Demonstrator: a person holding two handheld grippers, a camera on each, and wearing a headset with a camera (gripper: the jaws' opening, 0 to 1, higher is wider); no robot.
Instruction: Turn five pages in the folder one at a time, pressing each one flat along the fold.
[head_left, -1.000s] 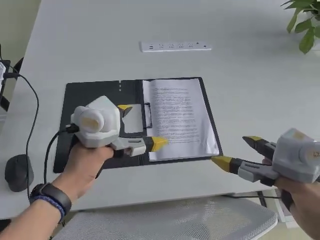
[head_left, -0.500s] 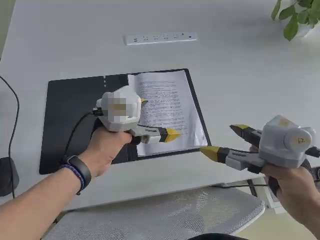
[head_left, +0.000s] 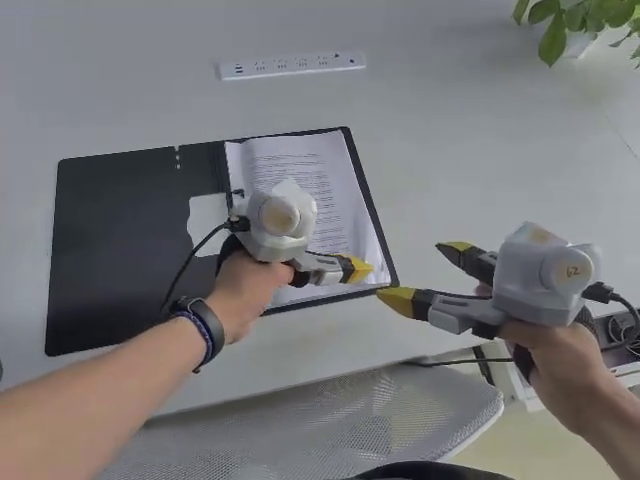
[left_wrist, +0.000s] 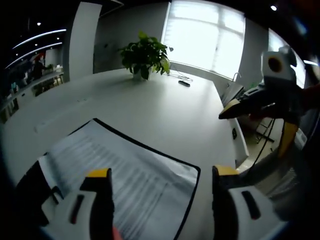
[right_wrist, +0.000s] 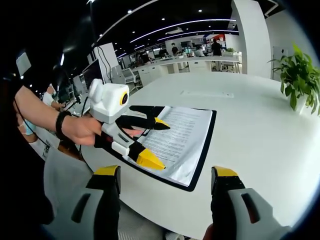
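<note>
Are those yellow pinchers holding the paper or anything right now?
No, nothing is held. The left gripper and the right gripper are both open with nothing pinched; the pages lie in the folder.

A small dark mark that looks like the number 62 sits on the white body of the right hand-held gripper (head_left: 422, 272), at the near right by the tabletop (head_left: 480, 150) edge. The open page (head_left: 300, 185) in the folder (head_left: 120, 250) carries dense lines of print, all too small to read.
</note>
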